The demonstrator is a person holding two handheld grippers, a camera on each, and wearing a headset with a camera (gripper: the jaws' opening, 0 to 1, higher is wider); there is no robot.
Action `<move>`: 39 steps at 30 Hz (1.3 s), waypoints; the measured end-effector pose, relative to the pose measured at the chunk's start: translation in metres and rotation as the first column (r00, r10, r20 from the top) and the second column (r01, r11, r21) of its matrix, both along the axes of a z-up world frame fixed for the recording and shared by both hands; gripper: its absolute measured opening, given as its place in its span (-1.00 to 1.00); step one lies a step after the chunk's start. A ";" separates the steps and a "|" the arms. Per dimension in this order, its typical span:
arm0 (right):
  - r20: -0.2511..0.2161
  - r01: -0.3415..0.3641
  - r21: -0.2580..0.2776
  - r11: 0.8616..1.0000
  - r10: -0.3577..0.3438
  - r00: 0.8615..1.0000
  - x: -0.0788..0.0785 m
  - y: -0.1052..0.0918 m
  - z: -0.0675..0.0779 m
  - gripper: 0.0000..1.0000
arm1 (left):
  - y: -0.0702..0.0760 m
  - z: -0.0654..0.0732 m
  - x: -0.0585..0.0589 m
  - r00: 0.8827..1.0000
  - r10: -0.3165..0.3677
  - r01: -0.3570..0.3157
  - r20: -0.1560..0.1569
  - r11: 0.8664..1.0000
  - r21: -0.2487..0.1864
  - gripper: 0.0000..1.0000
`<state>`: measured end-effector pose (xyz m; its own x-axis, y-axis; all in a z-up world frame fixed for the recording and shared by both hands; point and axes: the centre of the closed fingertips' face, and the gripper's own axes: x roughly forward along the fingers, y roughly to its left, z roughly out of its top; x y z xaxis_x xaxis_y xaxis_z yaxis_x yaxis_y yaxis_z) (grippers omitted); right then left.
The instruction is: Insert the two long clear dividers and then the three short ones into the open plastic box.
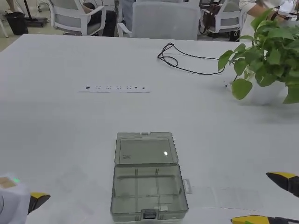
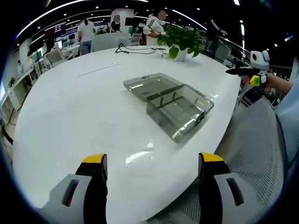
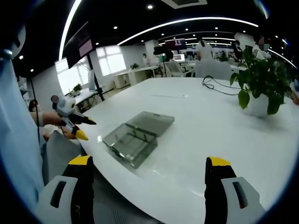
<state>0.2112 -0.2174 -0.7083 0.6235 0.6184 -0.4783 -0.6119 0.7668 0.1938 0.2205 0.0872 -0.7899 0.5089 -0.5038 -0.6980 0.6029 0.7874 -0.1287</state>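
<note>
**Two pairs of jaws wide apart, no divider in hand**

The plastic box (image 1: 149, 192) lies open on the white table (image 1: 70, 130), close to the person's edge, with its lid (image 1: 145, 148) folded flat on the far side. Faint lines cross the base. They could be slot ribs or dividers seated in place; they are too faint to tell. Just right of the box a pale clear patch (image 1: 229, 197) lies flat on the table, probably loose dividers. A small clear strip (image 1: 187, 185) sits just beside the box's right wall.

The left gripper (image 2: 153, 161) hangs at the table's near edge, left of the box and well apart from it. Its yellow-tipped fingers (image 2: 95, 161) are spread wide with bare table between them, and they touch nothing. The right gripper (image 3: 148, 162) is out to the right of the box. Its fingers (image 3: 217, 163) are parted just as widely and are also empty.

As I judge it, the step in hand is a fetch, with both grippers free and a divider yet to be taken up. The right gripper is nearer the clear patch, so the next move likely falls to it. It would need to drop low and close on the thin edge of one flat, hard-to-see sheet. It would then stand the sheet upright and line it up with the slots along the box's length. Getting an edge off the table looks like the awkward part.
</note>
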 end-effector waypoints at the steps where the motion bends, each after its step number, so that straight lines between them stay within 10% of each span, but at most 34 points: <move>1: 0.001 0.000 0.001 1.000 0.000 1.000 0.000 -0.001 0.000 1.00 | 0.001 -0.002 0.003 1.000 0.004 -0.004 -0.004 1.000 0.005 0.57; 22: -0.012 -0.013 -0.017 1.000 0.013 1.000 0.000 -0.004 -0.001 1.00 | 0.008 -0.037 0.018 0.992 -0.039 0.061 -0.118 0.980 0.192 -0.13; 39: -0.017 0.000 -0.011 1.000 0.000 1.000 -0.005 -0.003 -0.003 1.00 | 0.006 -0.058 0.016 0.985 -0.068 0.109 -0.156 0.955 0.275 -0.20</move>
